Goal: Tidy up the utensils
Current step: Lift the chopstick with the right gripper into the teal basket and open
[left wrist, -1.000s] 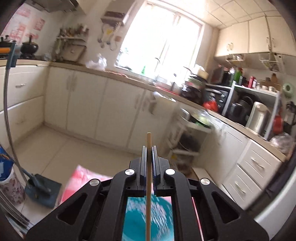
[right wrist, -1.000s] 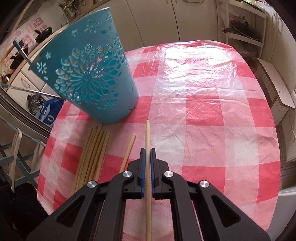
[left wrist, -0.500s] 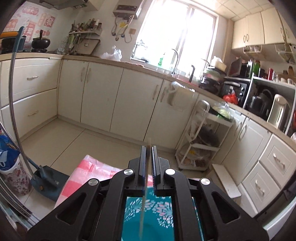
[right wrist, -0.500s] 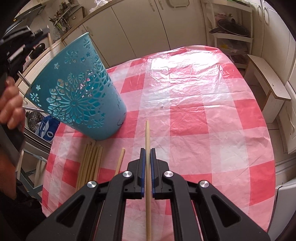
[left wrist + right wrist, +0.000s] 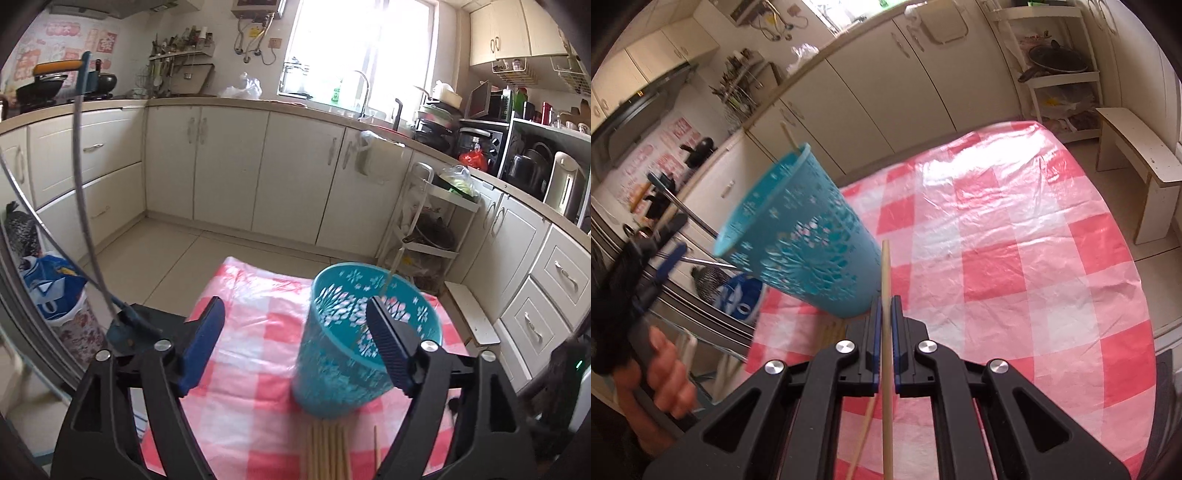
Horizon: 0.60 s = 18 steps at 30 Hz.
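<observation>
A teal cut-out basket (image 5: 360, 339) stands on the red-and-white checked tablecloth (image 5: 255, 332). One wooden chopstick (image 5: 389, 275) leans inside it, its tip above the rim. My left gripper (image 5: 295, 334) is open and empty, above the table and left of the basket. Several chopsticks (image 5: 327, 448) lie in a row in front of the basket. In the right wrist view the basket (image 5: 801, 236) is at left with the chopstick (image 5: 788, 136) sticking out. My right gripper (image 5: 885, 314) is shut on a chopstick (image 5: 885, 280), above the table beside the basket.
A loose chopstick (image 5: 862, 439) lies on the cloth (image 5: 1015, 258) under my right gripper. A wooden bench (image 5: 1134, 144) stands right of the table, a white rack (image 5: 424, 236) beyond it. The hand holding the left gripper (image 5: 646, 266) is at far left.
My left gripper has opened and let go of its chopstick, which now stands in the basket. It has pulled back and tilted down. My right gripper has lifted its chopstick.
</observation>
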{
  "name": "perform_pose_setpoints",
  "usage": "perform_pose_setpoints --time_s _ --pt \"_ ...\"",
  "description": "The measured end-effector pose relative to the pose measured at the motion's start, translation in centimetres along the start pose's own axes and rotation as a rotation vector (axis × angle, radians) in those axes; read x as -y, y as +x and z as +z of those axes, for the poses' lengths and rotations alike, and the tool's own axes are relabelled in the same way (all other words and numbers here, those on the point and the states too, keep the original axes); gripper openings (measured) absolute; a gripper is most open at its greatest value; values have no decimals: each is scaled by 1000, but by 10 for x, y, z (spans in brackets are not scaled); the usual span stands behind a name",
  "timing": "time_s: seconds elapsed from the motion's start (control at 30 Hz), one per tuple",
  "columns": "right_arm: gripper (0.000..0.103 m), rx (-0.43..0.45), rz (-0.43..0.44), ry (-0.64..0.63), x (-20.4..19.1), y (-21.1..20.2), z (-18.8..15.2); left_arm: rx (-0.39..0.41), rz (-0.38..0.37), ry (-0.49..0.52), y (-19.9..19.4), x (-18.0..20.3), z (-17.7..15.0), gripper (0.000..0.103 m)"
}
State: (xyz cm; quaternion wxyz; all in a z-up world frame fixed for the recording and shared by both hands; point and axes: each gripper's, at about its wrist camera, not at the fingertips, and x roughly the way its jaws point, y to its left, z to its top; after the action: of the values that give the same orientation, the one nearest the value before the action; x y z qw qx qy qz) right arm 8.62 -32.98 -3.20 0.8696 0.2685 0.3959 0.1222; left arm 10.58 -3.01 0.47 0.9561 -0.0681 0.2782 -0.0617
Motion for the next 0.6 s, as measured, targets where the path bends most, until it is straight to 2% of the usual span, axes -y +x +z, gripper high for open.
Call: perform_pose_setpoints --time_s 0.07,0.17,0.37,0.5,0.6 --pt "6 40 35 -1 -6 -15 3 -23 -7 -5 1 -5 -5 77" --pt "6 125 140 24 -23 -40 12 -40 -24 -28 -1 -13 -2 77" --pt "6 307 192 -24 -85 -49 70 -7 -35 -59 -10 -24 10 77" --pt "6 483 131 -50 -125 -29 107 -19 -15 -106 -7 -38 15 78" --pt "6 573 9 -72 -135 0 117 -28 0 -121 -4 -46 16 78"
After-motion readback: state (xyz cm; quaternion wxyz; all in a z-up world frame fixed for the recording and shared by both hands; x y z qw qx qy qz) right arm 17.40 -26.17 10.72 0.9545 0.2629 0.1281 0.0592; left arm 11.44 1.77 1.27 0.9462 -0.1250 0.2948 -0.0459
